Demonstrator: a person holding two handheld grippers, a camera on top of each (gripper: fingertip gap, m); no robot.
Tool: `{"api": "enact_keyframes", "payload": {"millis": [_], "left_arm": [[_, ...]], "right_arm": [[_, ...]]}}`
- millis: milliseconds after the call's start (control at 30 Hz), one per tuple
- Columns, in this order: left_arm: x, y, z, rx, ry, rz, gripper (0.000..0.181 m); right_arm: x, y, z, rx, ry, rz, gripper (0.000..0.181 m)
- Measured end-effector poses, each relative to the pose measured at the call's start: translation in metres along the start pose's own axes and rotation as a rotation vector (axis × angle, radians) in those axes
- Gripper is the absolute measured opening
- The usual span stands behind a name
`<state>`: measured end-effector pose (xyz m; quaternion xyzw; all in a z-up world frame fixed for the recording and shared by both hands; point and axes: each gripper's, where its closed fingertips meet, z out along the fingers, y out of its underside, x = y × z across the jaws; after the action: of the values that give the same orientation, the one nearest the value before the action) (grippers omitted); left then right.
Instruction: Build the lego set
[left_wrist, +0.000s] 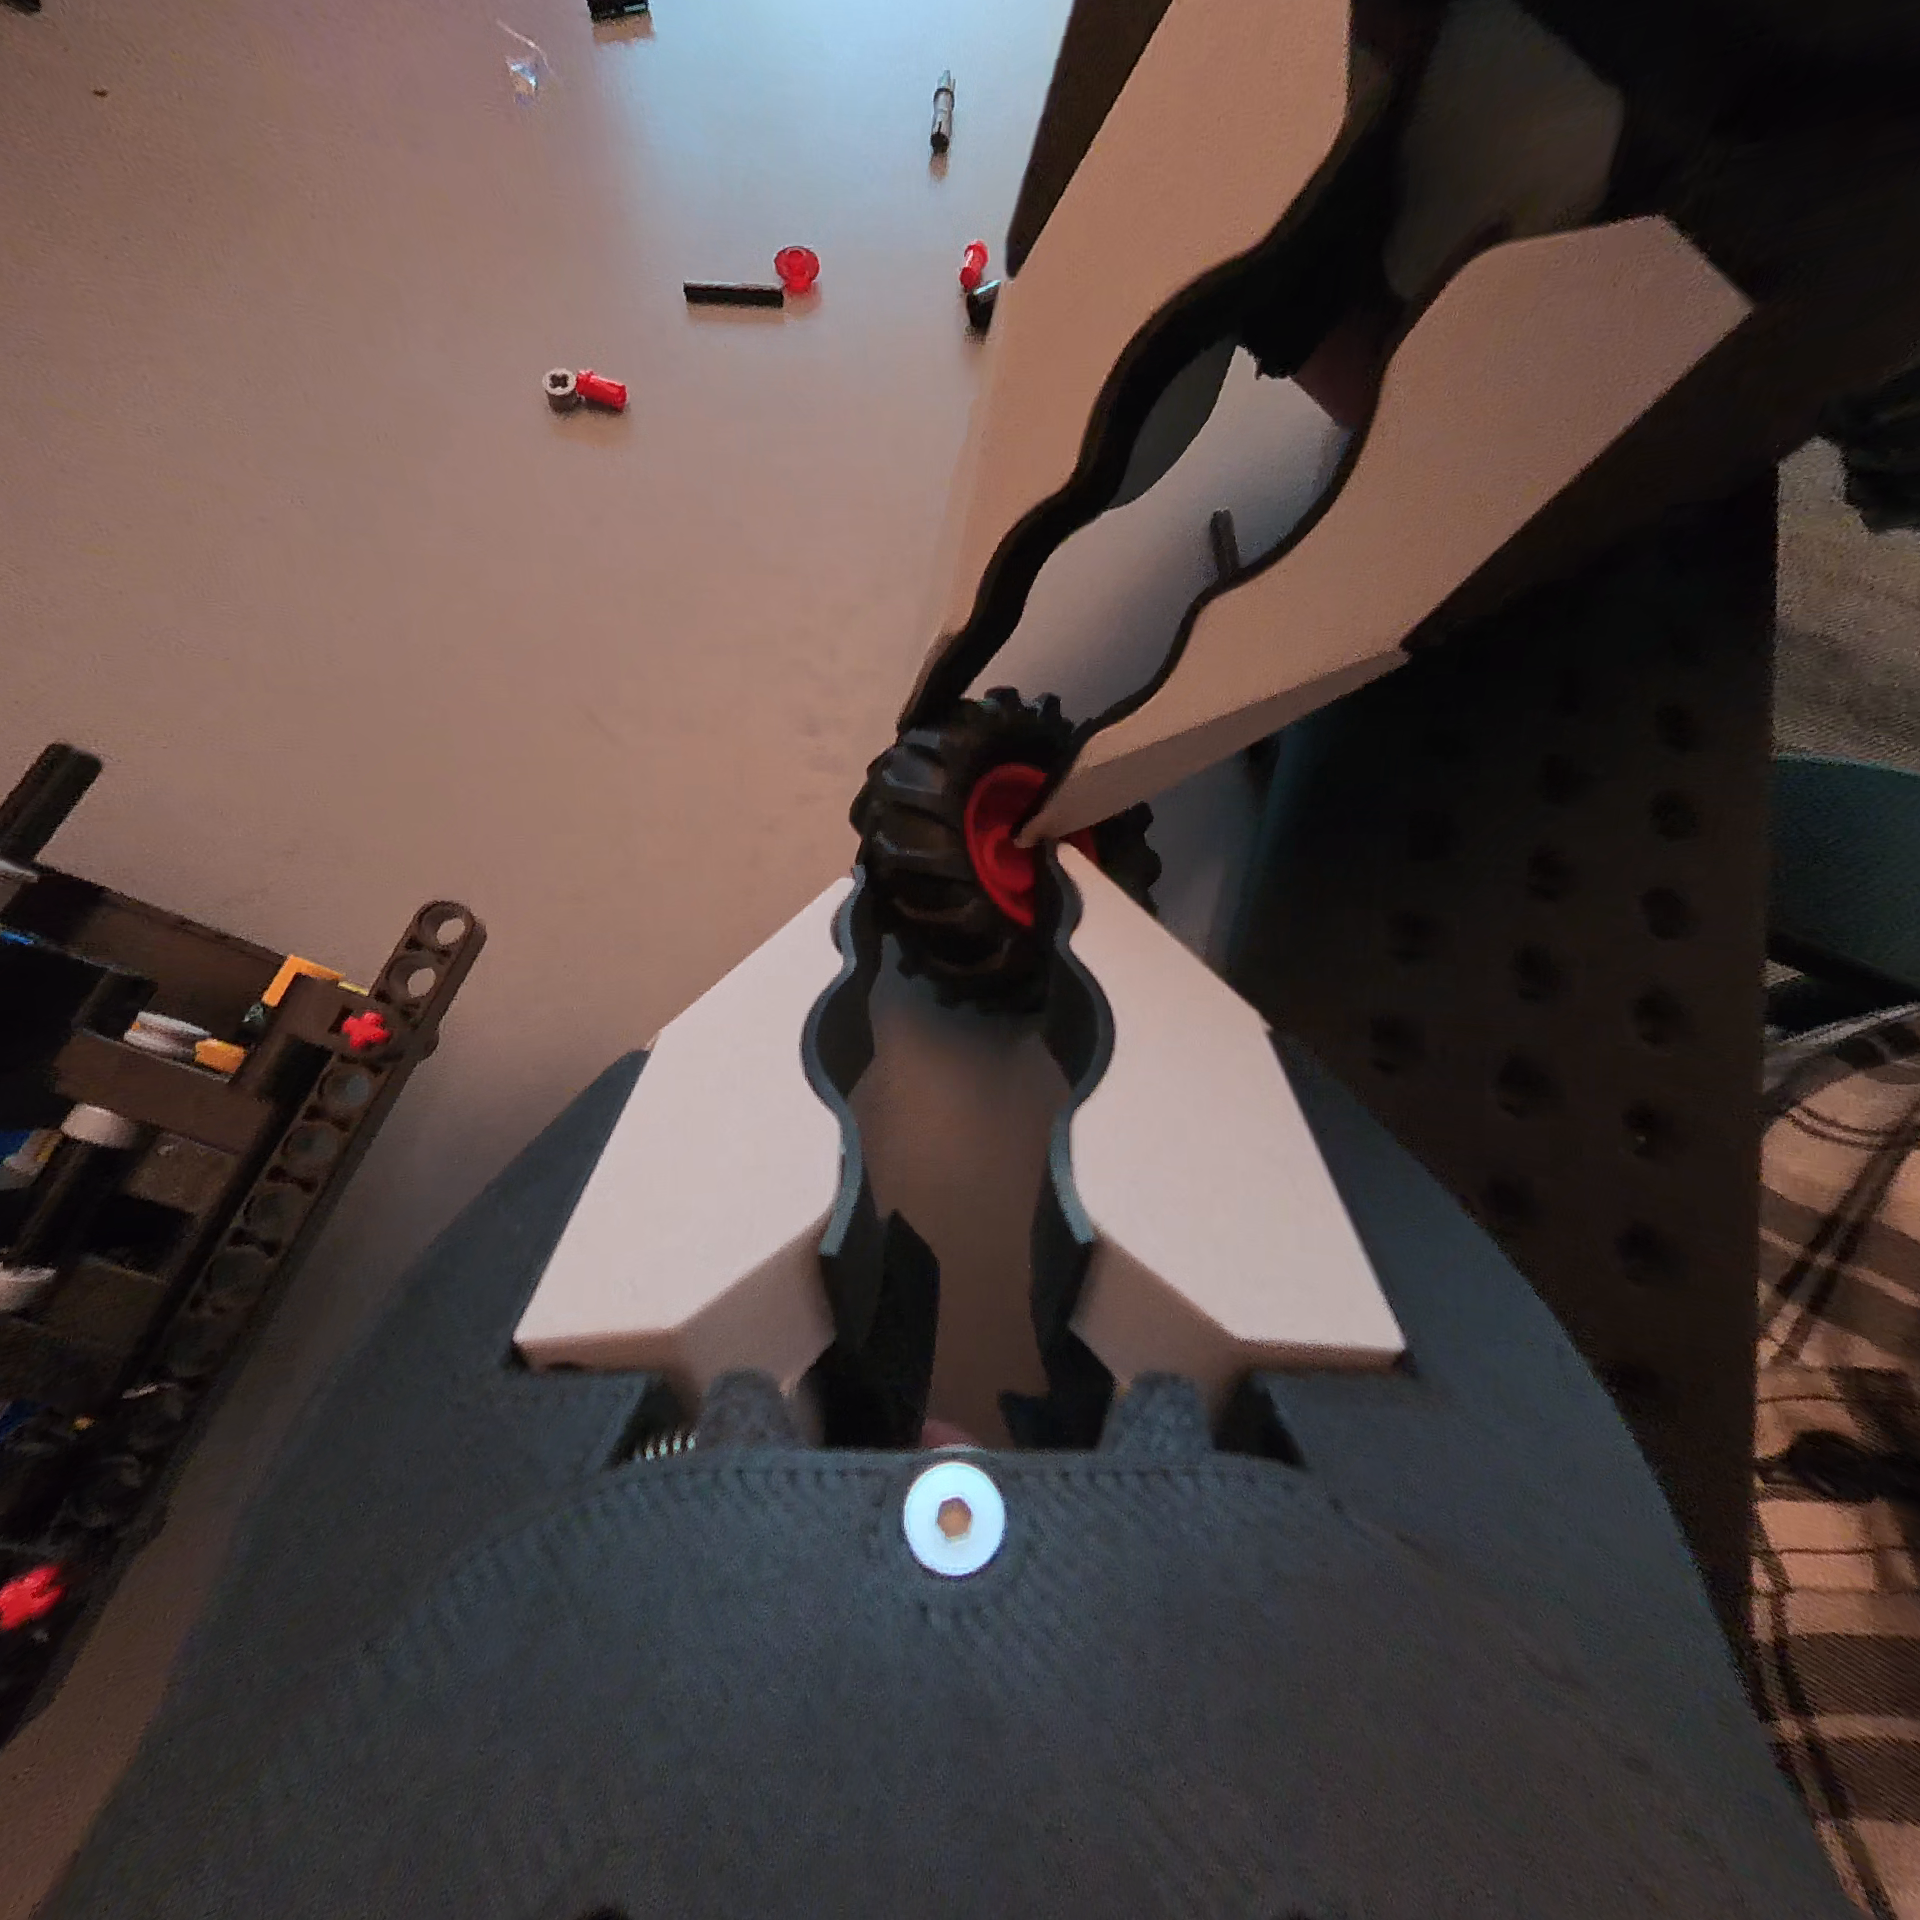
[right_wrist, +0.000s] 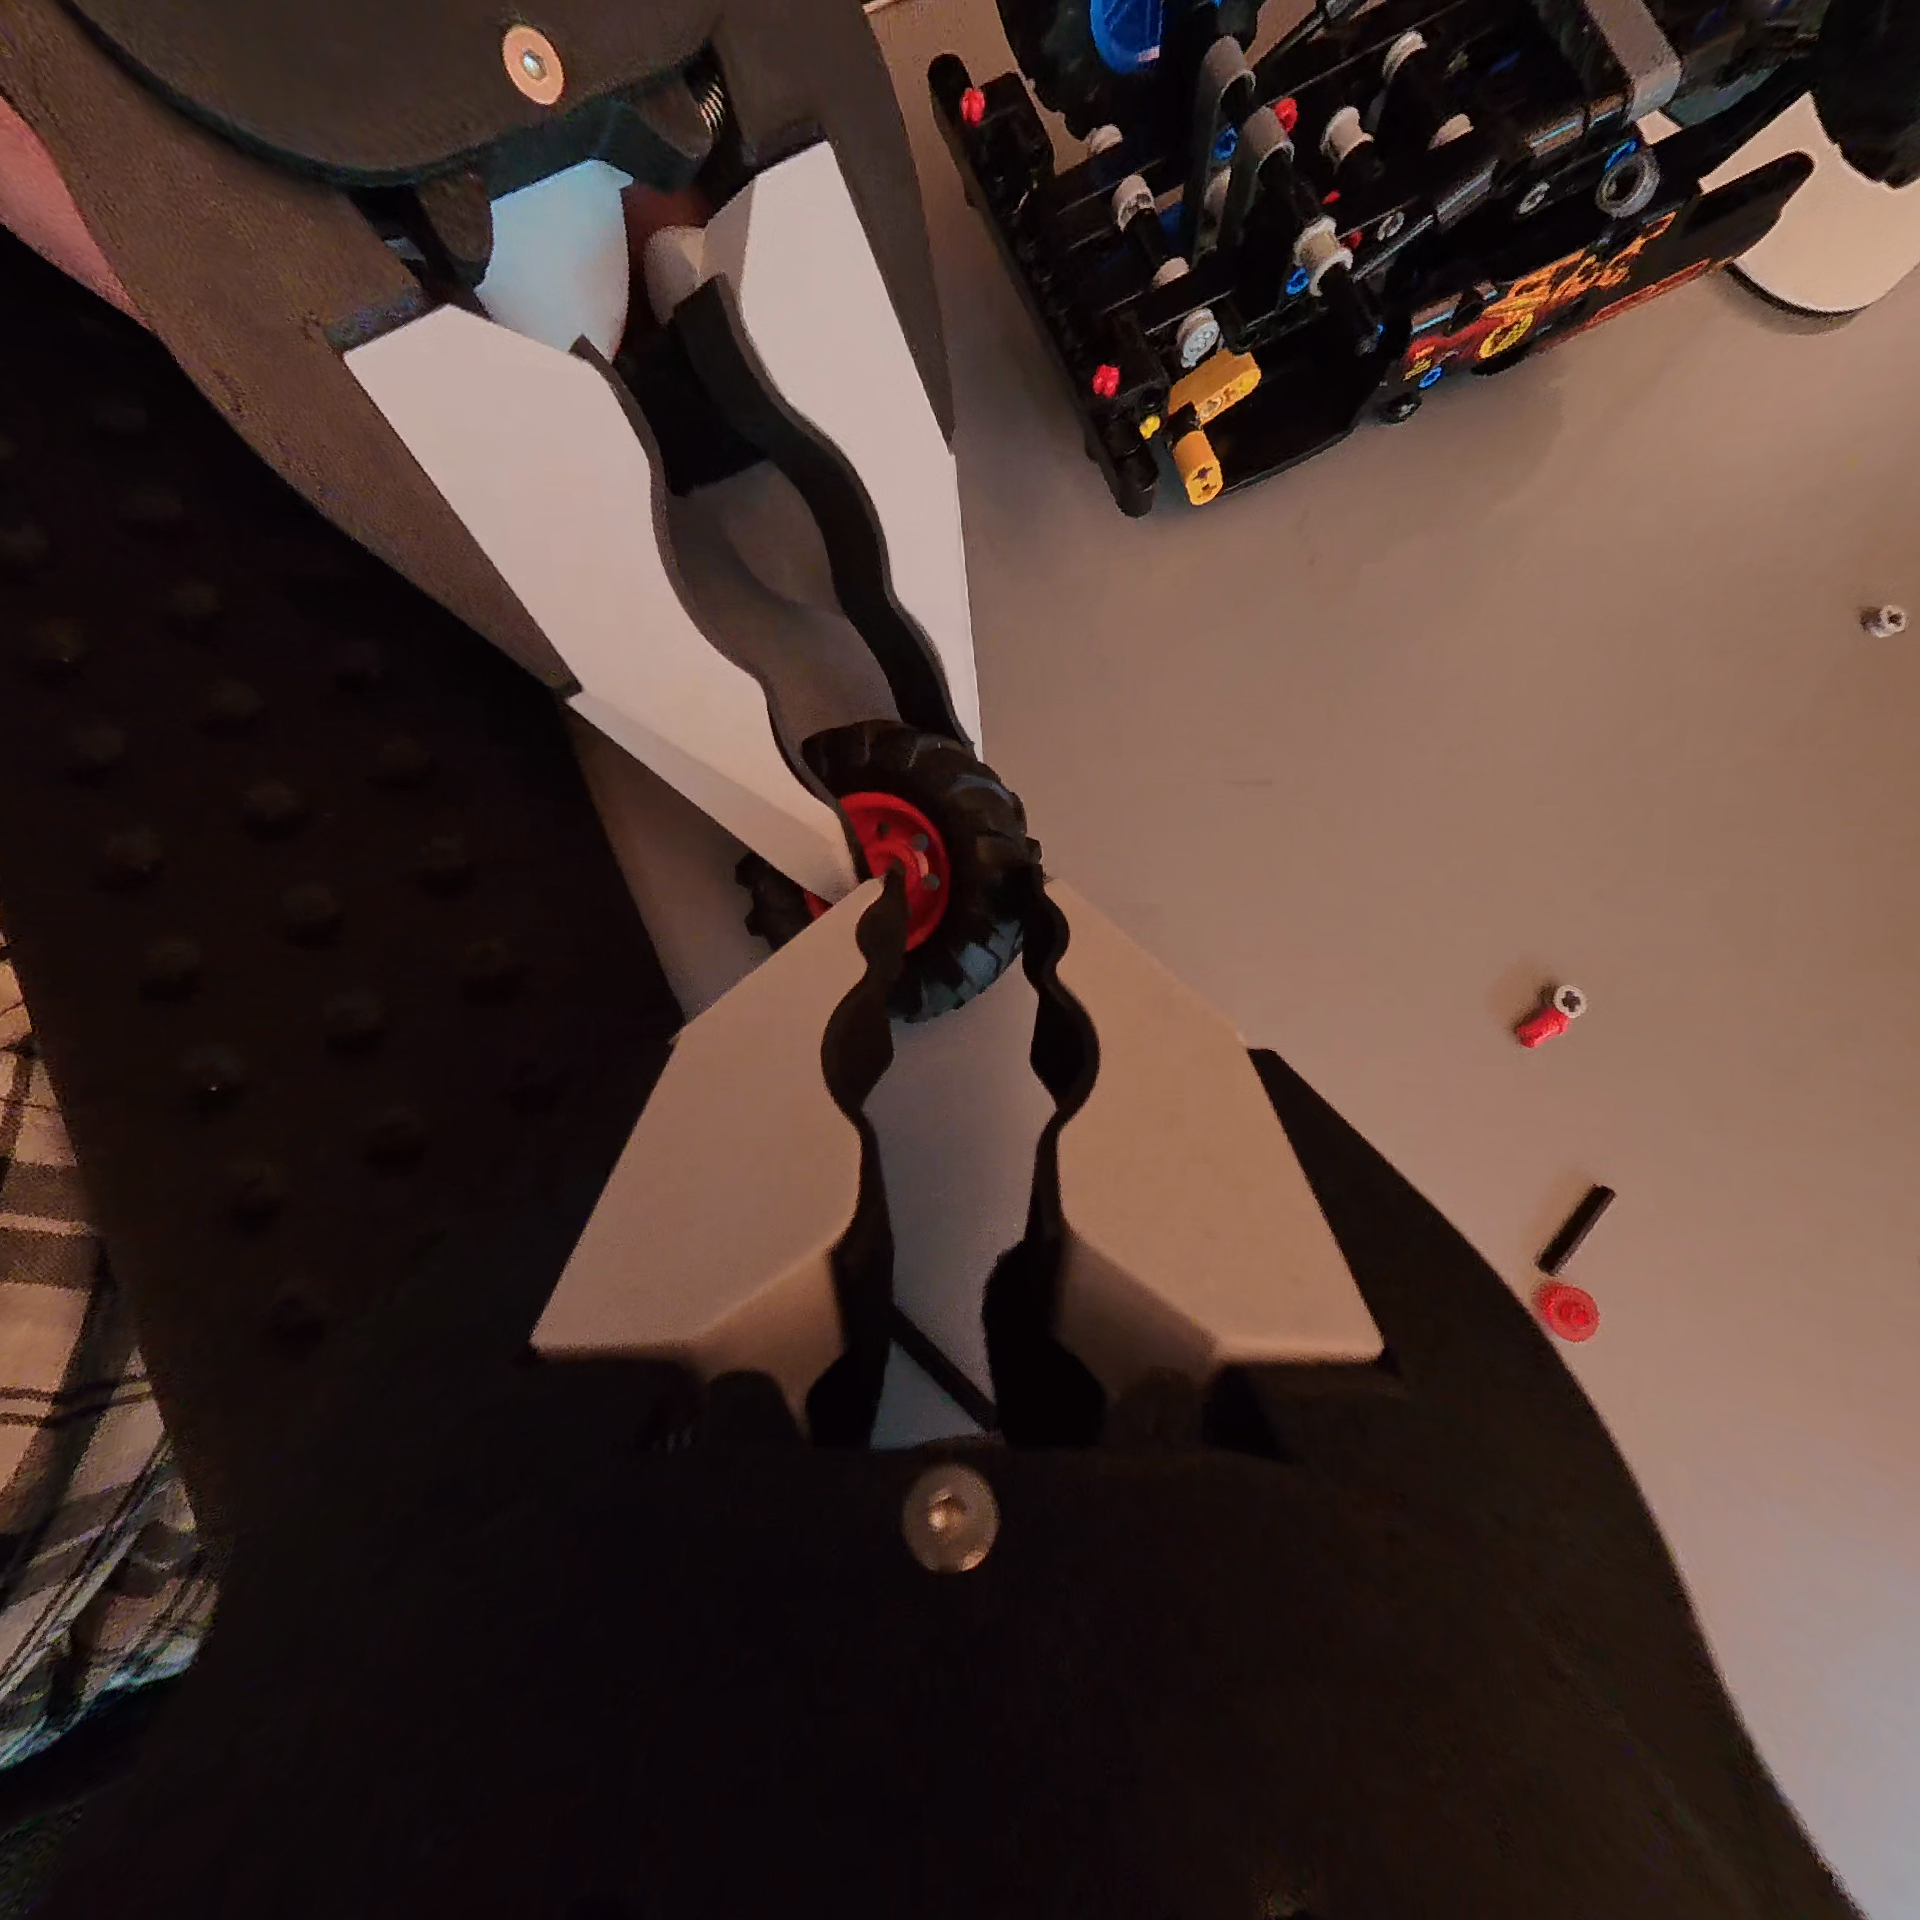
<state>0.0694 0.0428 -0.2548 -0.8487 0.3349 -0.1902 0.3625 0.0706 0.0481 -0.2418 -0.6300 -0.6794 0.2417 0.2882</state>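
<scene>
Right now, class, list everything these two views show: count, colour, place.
wheel: one clear, black tyre, red hub, between both grippers' tips
Lego model: one, mostly black, far on table
red pin: one, in grey bush, mid-table
black axle: one, beside red round piece
table: one, pale
checked cloth: one, right edge
left gripper: shut on wheel
right gripper: shut on wheel

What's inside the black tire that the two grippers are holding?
A red wheel rim sits inside the black tire. Its far side is covered by the fingers, so nothing shows there.
</scene>
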Motion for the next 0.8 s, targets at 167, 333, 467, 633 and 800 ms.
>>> {"api": "enact_keyframes", "payload": {"millis": [167,333,467,633,800], "left_arm": [[-0.001,0.000,0.000,0.005,-0.047,0.046,0.029],[0.000,-0.005,-0.003,0.039,-0.016,0.032,0.033],[0.004,-0.004,-0.006,0.051,0.030,0.015,0.034],[0.006,-0.002,-0.008,0.057,0.084,-0.028,0.034],[0.004,-0.004,-0.006,0.048,0.061,-0.053,0.033]], "right_arm": [[0.000,-0.001,0.001,-0.041,0.022,-0.021,0.019],[0.001,-0.003,-0.004,0.043,0.016,0.006,0.019],[-0.003,-0.005,-0.008,0.091,0.003,0.016,0.021],[-0.004,-0.004,-0.008,0.094,-0.011,0.017,0.020],[-0.001,0.001,-0.014,0.082,-0.003,0.052,0.025]]}}
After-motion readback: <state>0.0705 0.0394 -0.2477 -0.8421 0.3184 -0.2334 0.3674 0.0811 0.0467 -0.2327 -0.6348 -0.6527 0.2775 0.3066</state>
